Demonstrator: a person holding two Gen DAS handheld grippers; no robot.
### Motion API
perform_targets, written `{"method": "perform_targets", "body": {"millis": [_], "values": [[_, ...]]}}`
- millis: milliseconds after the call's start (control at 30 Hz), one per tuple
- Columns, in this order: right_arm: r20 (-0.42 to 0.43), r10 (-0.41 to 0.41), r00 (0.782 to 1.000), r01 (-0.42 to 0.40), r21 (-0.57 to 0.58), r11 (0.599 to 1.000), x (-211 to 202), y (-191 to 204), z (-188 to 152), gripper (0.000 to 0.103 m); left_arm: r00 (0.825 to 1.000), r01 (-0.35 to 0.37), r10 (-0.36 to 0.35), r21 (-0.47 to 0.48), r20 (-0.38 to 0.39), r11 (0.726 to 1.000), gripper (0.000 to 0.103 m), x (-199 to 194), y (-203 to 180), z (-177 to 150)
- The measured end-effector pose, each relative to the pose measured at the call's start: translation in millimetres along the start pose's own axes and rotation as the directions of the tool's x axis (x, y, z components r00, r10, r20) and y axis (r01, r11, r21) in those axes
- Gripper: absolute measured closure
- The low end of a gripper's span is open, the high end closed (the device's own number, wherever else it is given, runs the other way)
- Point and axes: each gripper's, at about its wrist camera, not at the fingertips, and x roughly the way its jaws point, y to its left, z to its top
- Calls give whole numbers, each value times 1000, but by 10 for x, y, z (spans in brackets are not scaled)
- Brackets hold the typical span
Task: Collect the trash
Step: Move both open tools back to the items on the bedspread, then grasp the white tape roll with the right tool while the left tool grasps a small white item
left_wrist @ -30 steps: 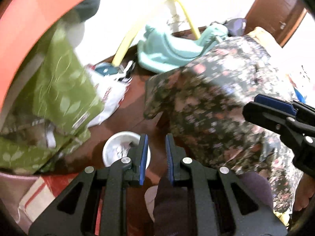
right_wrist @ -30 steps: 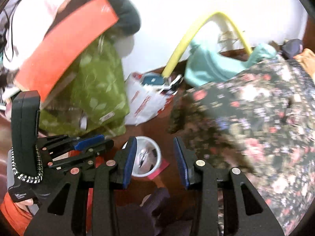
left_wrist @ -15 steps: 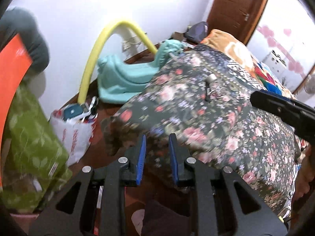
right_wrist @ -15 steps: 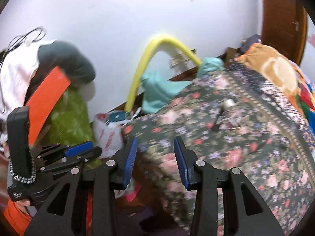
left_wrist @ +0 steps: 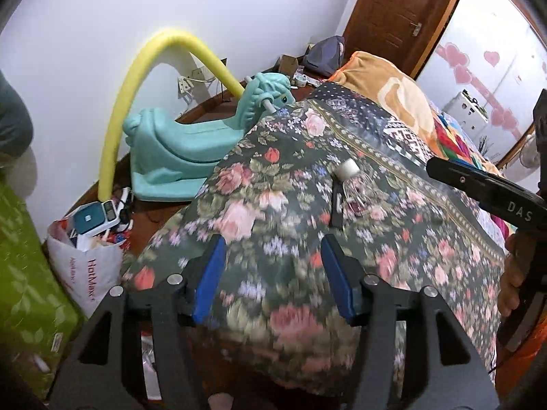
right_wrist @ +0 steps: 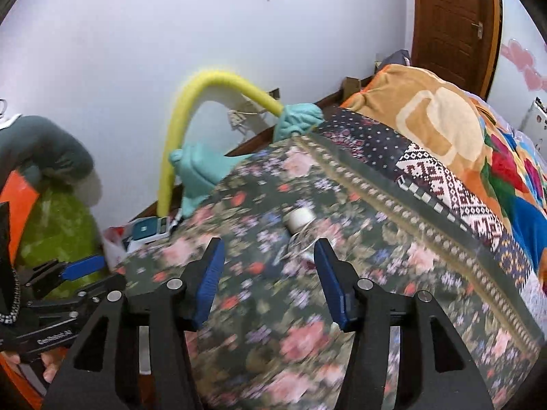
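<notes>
Left gripper [left_wrist: 273, 278], right gripper [right_wrist: 268, 280] spread, over bedspread [left_wrist: 307, 239]

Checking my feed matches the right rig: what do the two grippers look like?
Both the left gripper and the right gripper have black angular frames with silver bolts and blue finger pads. The right gripper's side bears white lettering "DAS"; the left carries a small white label.

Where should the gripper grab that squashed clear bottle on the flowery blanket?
Best around the crumpled clear body of the bottle, just below its white cap. It lies on its side on the floral blanket, cap pointing away, so come down from above with fingers either side of the body. The right gripper, open, already frames it.
</notes>
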Motion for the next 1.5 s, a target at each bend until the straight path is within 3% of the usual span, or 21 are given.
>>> {"method": "perform_targets", "body": {"millis": [300,500,567,600,800,1033,1133,1300,1433,1500], "values": [[-92,-9,996,8,-11,1000,937,-324,208,53,999,-9,9,-1,-36,1000,46,797,75,207],[-154,-40,987,31,-62,998,1520,-381,123,53,996,48,-47,13,-82,999,46,1170,-15,199],[-152,-43,987,33,-71,997,1589,-390,88,57,994,57,-53,41,-93,998,46,1262,-99,200],[-143,-45,989,34,-79,996,1596,-392,75,67,994,59,-54,53,-95,997,46,1292,-139,203],[-33,-39,999,36,-96,995,1261,-407,76,67,992,92,-81,121,-96,988,46,1355,-419,241],[76,-14,997,13,15,1000,671,-680,183,67,985,113,-81,212,-152,971,51,1545,-774,200],[89,-37,995,34,39,999,516,-807,100,67,990,67,-32,266,-134,962,51,1591,-906,158],[41,-50,998,46,90,995,506,-1009,-156,67,994,-50,77,320,-73,946,51,1709,-1078,130],[-12,-39,999,40,156,987,550,-1128,-385,67,983,-162,185,394,-20,905,52,1805,-1247,70],[-31,-29,999,34,186,982,547,-1156,-466,67,979,-181,202,407,-9,895,56,1789,-1234,70]]}}
